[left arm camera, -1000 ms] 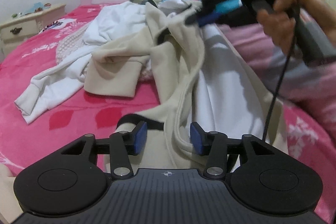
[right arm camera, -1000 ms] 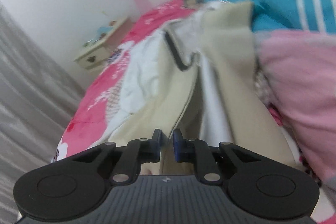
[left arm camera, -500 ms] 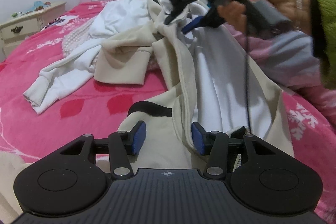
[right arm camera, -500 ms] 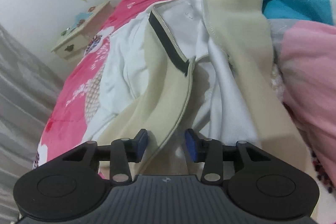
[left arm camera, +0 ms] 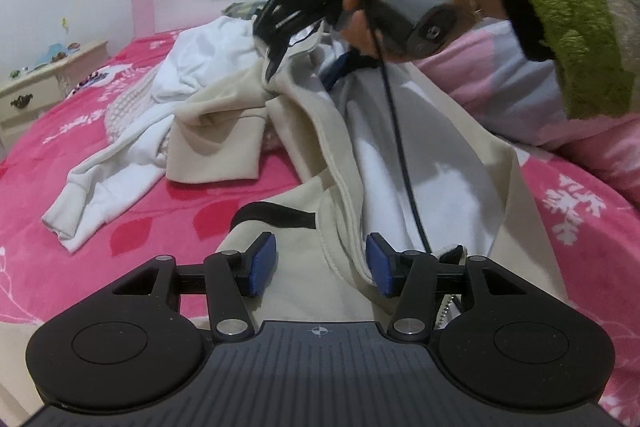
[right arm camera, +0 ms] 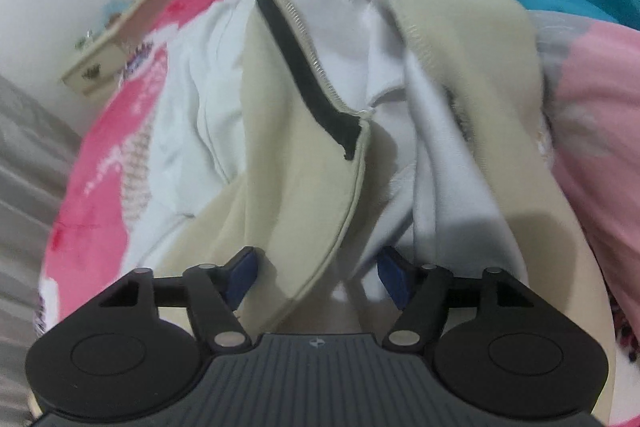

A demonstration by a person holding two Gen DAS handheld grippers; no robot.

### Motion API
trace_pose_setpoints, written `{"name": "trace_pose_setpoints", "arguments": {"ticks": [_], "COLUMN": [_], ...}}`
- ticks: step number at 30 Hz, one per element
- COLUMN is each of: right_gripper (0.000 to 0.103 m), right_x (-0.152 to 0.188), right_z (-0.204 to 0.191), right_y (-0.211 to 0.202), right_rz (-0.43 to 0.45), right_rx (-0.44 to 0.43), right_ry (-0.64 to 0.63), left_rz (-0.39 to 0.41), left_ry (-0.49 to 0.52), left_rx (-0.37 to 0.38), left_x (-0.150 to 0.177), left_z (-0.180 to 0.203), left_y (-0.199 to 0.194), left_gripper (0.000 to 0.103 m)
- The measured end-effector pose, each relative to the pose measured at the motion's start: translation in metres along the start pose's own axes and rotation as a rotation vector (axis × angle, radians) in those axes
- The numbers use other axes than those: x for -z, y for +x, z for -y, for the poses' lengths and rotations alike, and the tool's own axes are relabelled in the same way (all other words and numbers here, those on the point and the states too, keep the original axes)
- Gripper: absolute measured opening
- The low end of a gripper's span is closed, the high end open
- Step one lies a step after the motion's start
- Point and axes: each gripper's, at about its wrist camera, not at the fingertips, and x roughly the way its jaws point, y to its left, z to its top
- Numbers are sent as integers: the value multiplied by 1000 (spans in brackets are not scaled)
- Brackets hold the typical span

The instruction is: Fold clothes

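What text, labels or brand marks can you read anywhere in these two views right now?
No readable text in either view.
Left tongs body: only a small crosshair mark, no letters.
Right tongs body: a similar small mark, too blurred to read.
Pink bedspread: leaf and snowflake patterns only.

No readable text from my feeds. Only mark: a small crosshair sign on the left gripper body and the same on the right gripper body. A print on the bedspread near the nightstand is too blurred to read.
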Motion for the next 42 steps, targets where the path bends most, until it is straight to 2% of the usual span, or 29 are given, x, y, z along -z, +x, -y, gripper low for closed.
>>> {"name": "trace_pose_setpoints", "arguments": {"ticks": [1, 3, 5, 9, 11, 13, 14, 15, 17, 20, 29, 35, 39, 42], "right_gripper": [38, 20, 17, 16, 16, 16, 16, 16, 16, 16, 16, 13, 13, 12], "right_x": [1, 8, 15, 38, 55, 73, 82, 90, 107, 129, 182, 231, 272, 301], "right_z": [0, 8, 17, 43, 61, 79, 86, 91, 96, 100, 83, 53, 39, 32], "right_y": [-1, -19, -39, -87, -112, -134, -145, -155, -174, -203, -319, -413, -475, -517], "right_rz": [6, 52, 104, 217, 278, 335, 364, 391, 443, 515, 695, 854, 982, 1071], "right_rx": [-15, -117, -229, -436, -524, -592, -613, -636, -682, -763, -869, -949, -1016, -1035], "right_ry": [3, 46, 95, 216, 288, 338, 352, 353, 348, 342, 226, 121, 35, -36], "left_rz": [4, 7, 4, -20, -31, -34, -25, -15, 26, 118, 453, 709, 914, 1038], "left_ry": [-7, -18, -21, -19, -57, -91, -95, -97, -100, -96, -151, -170, -130, -110], "left_rx": [4, 11, 14, 1, 18, 35, 35, 34, 14, -26, -220, -315, -393, -407], "left_x": [0, 0, 1, 5, 5, 5, 4, 4, 2, 0, -29, -69, -89, -97], "left_z": [-1, -2, -2, 0, -4, -8, -9, -9, -10, -13, -24, -22, -5, 9], "left_y": [-2, -4, -6, -3, -5, -11, -16, -21, -38, -74, -215, -324, -399, -445], "left_gripper": [50, 54, 58, 57, 48, 27, 21, 11, 6, 4, 4, 4, 4, 4]}}
